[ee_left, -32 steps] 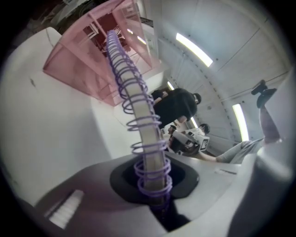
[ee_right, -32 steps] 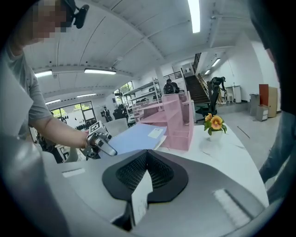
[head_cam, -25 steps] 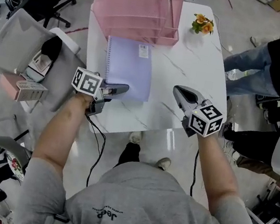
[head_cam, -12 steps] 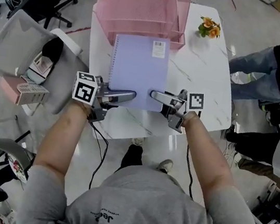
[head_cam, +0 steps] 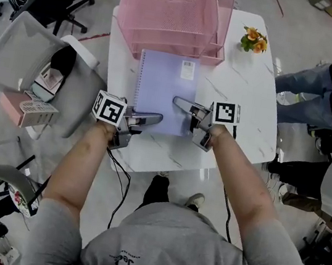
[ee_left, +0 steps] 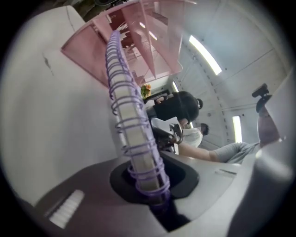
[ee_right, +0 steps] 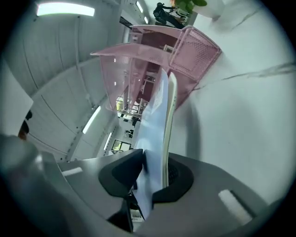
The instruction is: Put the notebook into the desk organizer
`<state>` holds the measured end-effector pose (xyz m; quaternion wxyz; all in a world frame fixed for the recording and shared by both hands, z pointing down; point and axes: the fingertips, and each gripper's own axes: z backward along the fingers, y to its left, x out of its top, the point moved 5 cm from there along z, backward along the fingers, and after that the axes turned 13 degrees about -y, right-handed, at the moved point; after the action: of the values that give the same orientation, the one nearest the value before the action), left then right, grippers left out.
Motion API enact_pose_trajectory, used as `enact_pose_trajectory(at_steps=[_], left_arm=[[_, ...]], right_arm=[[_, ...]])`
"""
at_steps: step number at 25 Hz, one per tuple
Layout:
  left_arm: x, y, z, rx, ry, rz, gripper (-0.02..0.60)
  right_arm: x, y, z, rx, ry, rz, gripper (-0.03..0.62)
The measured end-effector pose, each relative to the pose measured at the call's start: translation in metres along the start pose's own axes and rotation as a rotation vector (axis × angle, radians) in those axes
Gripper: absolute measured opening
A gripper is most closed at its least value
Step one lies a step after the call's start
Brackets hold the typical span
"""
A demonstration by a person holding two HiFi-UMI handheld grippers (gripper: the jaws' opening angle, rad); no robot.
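Head view: we hold the notebook [head_cam: 163, 88] just in front of the desk organizer [head_cam: 172, 11], long axis aimed at its mouth. Left gripper [head_cam: 154, 119] pinches the spiral edge. Right gripper [head_cam: 179, 103] has just been closing on the opposite edge (pads now on it).

A grey short-sleeved T-shirt [head_cam: 166, 247] with small dark print [head_cam: 123, 257] at the chest was worn. The left gripper [head_cam: 154, 119] and right gripper [head_cam: 179, 103] were built of smooth grey shells with black pads [ee_left: 185, 176]. A white cube [head_cam: 109, 108] with black square markers was mounted on each, and a black cable [head_cam: 119, 181] was trailed from each.
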<state>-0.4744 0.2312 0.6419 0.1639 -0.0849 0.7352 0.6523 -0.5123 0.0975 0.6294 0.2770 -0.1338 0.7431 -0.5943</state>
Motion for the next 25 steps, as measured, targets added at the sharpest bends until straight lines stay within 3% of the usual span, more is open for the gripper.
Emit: enact_pose_trajectory(at_steps=[5,8,13,25], left_arm=[[-0.012,0.012,0.004,0.041,0.019,0.143,0.094],[-0.013,0.019,0.005,0.064,0.010,0.200,0.094],[0.002,0.035,0.004,0.121,0.008,0.178,0.095],[0.046,0.068,-0.013,0.168,-0.017,0.207,0.095]], right_arm=[[-0.013,-0.017,-0.005,-0.100,0.037,-0.057,0.067],[-0.013,-0.022,-0.010,-0.126,0.048,-0.036,0.069],[0.002,-0.024,-0.024,-0.126,0.038,0.032,0.054],[0.046,-0.053,-0.050,-0.166,0.030,-0.036,0.062]])
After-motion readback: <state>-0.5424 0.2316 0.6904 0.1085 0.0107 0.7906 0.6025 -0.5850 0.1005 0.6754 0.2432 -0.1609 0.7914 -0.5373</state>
